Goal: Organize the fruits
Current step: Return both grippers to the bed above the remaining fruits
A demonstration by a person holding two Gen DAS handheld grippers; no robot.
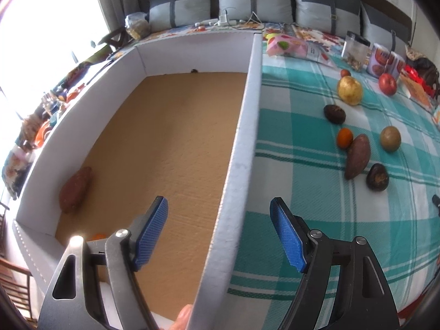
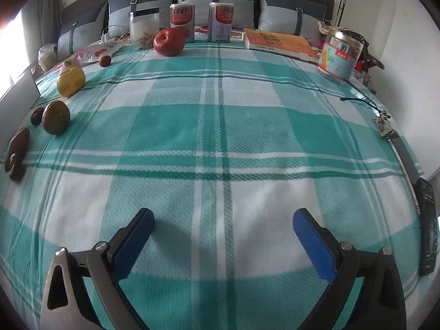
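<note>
Brown cardboard floors the box (image 1: 242, 143), holding one sweet potato (image 1: 75, 189); only the right view shows the apple (image 2: 169, 41) near. Both grippers (image 1: 220, 232) (image 2: 224, 243) gape, empty.

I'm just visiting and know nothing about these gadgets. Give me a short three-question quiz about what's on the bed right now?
1. True or false: the left gripper is holding a fruit.
2. What already lies inside the cardboard box?
A) a red apple
B) a sweet potato
C) a jar
3. Fill in: the red apple sits in front of two tall ____.

Key:
1. False: its fingers stand apart with nothing between them.
2. B: the sweet potato in the box lies by the left wall.
3. Cans.
</note>
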